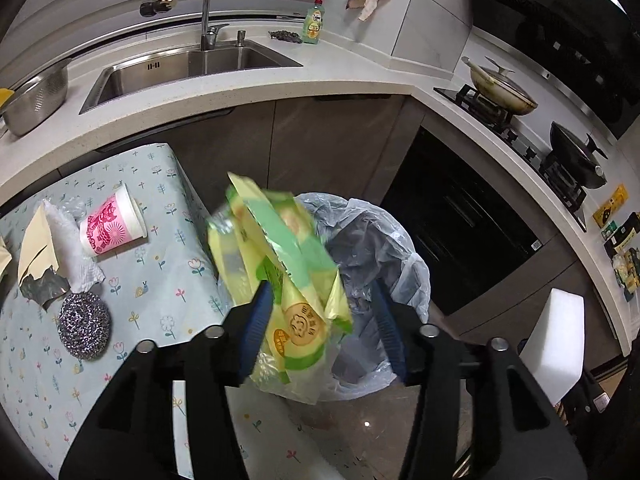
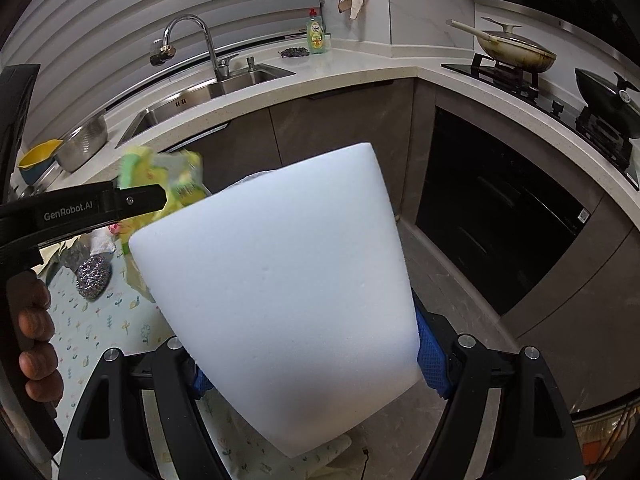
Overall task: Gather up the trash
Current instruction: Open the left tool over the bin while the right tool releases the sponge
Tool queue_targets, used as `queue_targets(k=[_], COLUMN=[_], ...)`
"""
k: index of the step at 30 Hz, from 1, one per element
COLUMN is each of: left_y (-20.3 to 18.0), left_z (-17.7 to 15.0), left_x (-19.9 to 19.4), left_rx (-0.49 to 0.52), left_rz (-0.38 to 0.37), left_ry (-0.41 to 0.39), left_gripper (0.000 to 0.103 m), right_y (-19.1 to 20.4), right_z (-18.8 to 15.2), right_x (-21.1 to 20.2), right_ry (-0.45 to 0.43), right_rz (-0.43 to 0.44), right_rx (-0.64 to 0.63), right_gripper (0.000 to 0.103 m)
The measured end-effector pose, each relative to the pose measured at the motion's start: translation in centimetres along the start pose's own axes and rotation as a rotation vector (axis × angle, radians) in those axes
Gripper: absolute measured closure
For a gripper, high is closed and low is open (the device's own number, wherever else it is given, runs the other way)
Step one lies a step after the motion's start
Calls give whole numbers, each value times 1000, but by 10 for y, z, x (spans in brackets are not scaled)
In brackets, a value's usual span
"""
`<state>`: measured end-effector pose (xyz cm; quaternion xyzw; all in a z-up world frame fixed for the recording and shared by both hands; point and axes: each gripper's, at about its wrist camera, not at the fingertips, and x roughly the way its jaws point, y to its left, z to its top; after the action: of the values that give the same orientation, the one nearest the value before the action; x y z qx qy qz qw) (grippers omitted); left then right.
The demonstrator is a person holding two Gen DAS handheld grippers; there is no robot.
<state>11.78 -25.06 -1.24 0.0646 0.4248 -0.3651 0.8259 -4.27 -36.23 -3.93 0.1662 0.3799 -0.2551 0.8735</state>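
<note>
Left gripper [image 1: 320, 320]: my jaws stand spread, yellow-green wrapper [image 1: 280, 264] loose between them, leaning on the left pad, directly over the lined trash bin [image 1: 404, 240]. Right gripper [image 2: 312, 364]: jaws wide but clamped on a white foam block [image 2: 276, 292], pads pressed to both its sides. On the floral tablecloth [image 1: 168, 280], near its left edge: paper cup [image 1: 112, 226], steel scourer [image 1: 84, 326], crumpled paper [image 1: 38, 256].

A: What fills the right gripper [image 2: 308, 356]?
B: A white foam block [image 2: 276, 292], clamped between its blue pads.
A: And at nine o'clock?
B: The left gripper [image 2: 136, 200] beside a blurred yellow-green wrapper [image 2: 176, 176]; a steel scourer [image 2: 93, 274] lies below.
</note>
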Motion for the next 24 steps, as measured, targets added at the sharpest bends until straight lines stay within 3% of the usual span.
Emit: queue_targets(k=[8,24], left_y=[24,87], left_z=[3,-12], left_x=[-8,-37], left_rx=[-45,-129], left_rz=[38,201], left_ry=[-35,-80], left_gripper=[39,31], right_y=[18,64], right_z=[9,48], right_x=[9,47], right_ry=[-4,-19], right_rz=[18,41], right_rx=[-22,-94], right_gripper=[28,25])
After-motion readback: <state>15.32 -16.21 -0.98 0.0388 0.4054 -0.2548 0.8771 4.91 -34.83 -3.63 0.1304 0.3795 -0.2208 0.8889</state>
